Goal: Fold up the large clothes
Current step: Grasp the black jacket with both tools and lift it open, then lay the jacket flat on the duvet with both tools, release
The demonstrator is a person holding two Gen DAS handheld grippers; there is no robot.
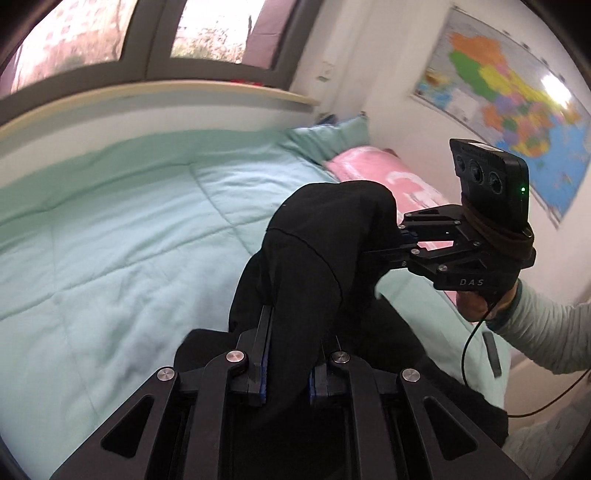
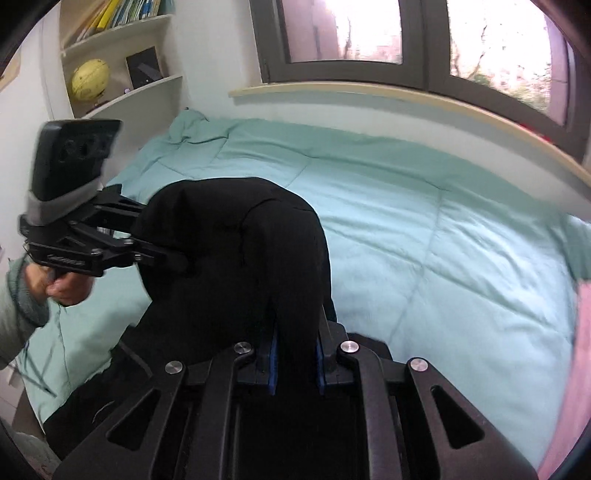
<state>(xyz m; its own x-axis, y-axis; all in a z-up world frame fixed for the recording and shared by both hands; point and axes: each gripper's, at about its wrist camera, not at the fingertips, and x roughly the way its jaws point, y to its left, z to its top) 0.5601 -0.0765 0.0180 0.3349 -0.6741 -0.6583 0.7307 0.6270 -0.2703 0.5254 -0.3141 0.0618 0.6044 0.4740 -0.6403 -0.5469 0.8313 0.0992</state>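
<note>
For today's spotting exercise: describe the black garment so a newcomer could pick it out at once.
Start at the bed with the mint quilt under the window. Above its near edge, the black garment hangs bunched between the left gripper and right gripper, both shut on it. It is the only dark cloth there; the pillow is pink.

The black garment (image 1: pixel 317 266) is plain, dark and thick, with a curved seam across its lifted part. It is bunched into a rounded hump raised above the bed (image 1: pixel 110 236), pinched at 2 places. Its lower folds trail down to the bed's near edge.
</note>
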